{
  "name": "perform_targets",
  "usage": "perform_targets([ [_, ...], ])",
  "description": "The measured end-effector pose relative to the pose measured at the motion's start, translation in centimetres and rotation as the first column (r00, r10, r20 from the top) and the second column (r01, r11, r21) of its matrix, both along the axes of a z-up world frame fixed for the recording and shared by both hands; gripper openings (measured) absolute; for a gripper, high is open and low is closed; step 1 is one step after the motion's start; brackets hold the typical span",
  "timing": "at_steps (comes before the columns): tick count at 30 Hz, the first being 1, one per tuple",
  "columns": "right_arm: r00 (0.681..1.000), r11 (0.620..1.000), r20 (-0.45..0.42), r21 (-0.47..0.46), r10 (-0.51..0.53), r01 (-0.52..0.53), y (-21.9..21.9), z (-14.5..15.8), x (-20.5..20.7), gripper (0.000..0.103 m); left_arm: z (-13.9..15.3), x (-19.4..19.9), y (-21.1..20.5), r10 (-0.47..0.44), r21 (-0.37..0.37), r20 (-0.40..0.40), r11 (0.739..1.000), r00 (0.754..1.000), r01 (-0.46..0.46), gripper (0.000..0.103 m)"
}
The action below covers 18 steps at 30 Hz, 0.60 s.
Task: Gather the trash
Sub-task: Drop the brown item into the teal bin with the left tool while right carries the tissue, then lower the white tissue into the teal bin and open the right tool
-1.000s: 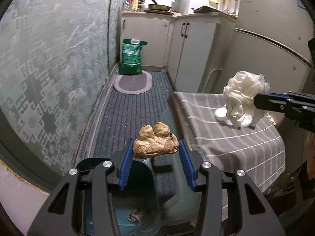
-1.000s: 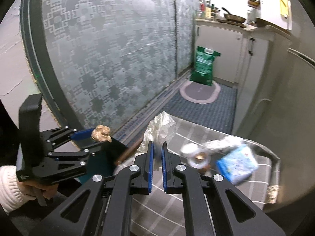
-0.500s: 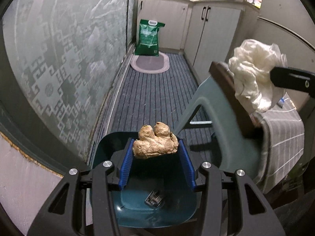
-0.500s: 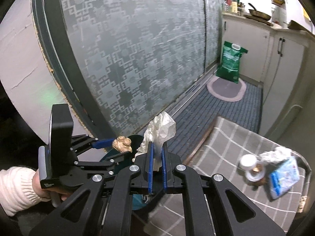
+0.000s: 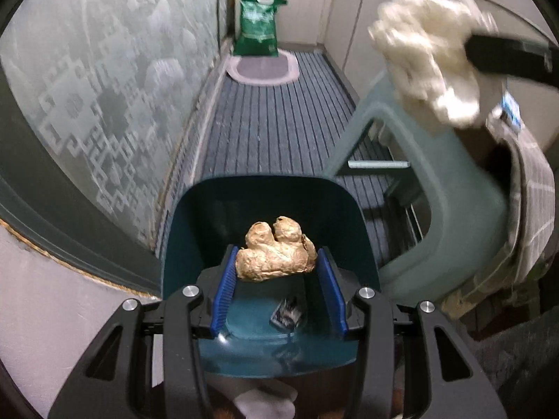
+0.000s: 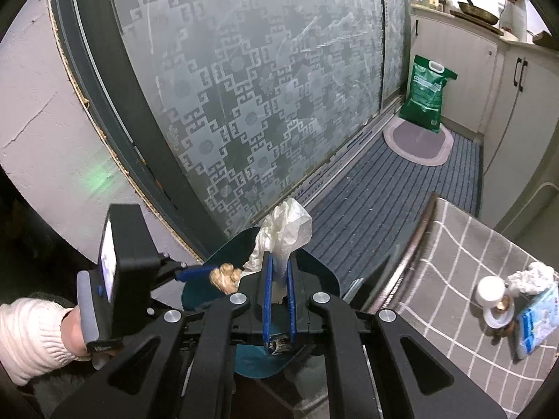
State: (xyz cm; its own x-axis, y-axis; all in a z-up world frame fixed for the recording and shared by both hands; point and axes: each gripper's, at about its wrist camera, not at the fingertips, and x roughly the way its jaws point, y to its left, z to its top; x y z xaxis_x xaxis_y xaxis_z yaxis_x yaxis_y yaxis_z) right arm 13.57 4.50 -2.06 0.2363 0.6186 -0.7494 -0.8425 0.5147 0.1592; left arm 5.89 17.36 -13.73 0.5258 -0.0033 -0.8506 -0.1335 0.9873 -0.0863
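My left gripper [image 5: 276, 272] is shut on a knobby tan ginger root [image 5: 276, 253] and holds it over the open dark teal trash bin [image 5: 188, 230]. A small wrapper [image 5: 286, 312] lies on the bin's floor. My right gripper [image 6: 278, 269] is shut on a crumpled white plastic bag [image 6: 284, 232], also above the bin [image 6: 325, 279]; the bag shows blurred at the upper right of the left wrist view [image 5: 429, 66]. The left gripper with the ginger [image 6: 225, 277] shows just left of the bag.
A table with a grey checked cloth [image 6: 464, 279] stands to the right, holding a white cup [image 6: 491, 289], crumpled tissue [image 6: 532, 276] and a blue packet [image 6: 536, 321]. A teal stool [image 5: 436, 188] stands beside the bin. Patterned glass door on the left. A green bag [image 6: 424, 94] stands far back.
Both grippers have moved from over the table to above the bin and come lower. The ginger and the plastic bag stay held.
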Motion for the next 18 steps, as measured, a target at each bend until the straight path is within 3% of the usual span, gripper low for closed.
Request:
perform_targets([
  [8, 0.999, 0.999, -0.039, -0.048, 0.011, -0.013, 2.2, -1.8, -0.2, 0.008, -1.1, -0.6, 0.3, -0.015, 0.001, -0.034, 1.0, 0.999, 0.015, 0.049],
  [18, 0.995, 0.995, -0.095, -0.092, 0.018, -0.027, 3.9, -4.1, -0.4, 0.008, 1.8, -2.1, 1.7, 0.004, 0.001, 0.05, 1.0, 0.999, -0.004, 0.042],
])
